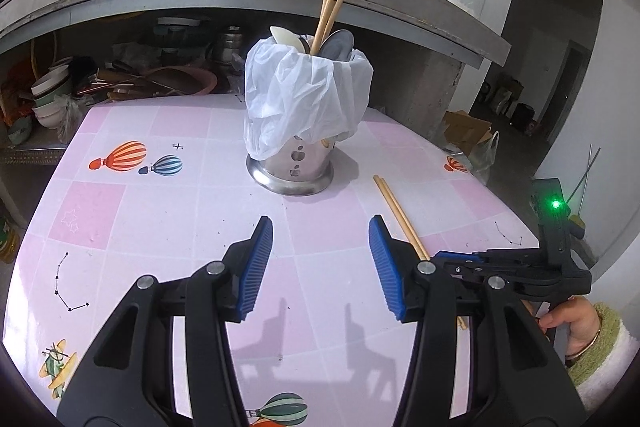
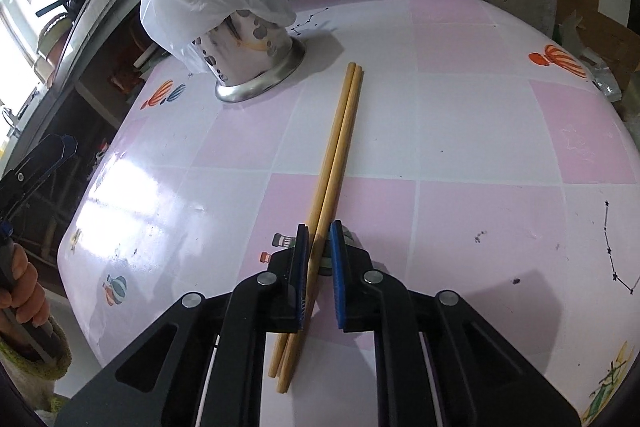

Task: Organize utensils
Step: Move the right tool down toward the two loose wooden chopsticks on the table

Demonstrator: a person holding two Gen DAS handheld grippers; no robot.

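The left gripper (image 1: 320,255) hung over the pink checked table (image 1: 168,203), its jaws spread with nothing between them, aimed at the steel utensil holder (image 1: 292,167), which stood upright with a white plastic bag (image 1: 300,95) draped over its rim and chopsticks and spoons poking out. Further right, a loose pair of wooden chopsticks (image 2: 340,147) lay side by side on the table near the holder's base, and the right gripper (image 2: 319,259) straddled them near their near end, jaws drawn close around the pair; whether the pads were already pressing, I could not tell. Gripped so far from the middle, the pair could well droop or scissor apart when lifted, and the loose bag might snag the tips at the rim. Only the left view showed the holder's contents; only the right view showed the sticks between the jaws.
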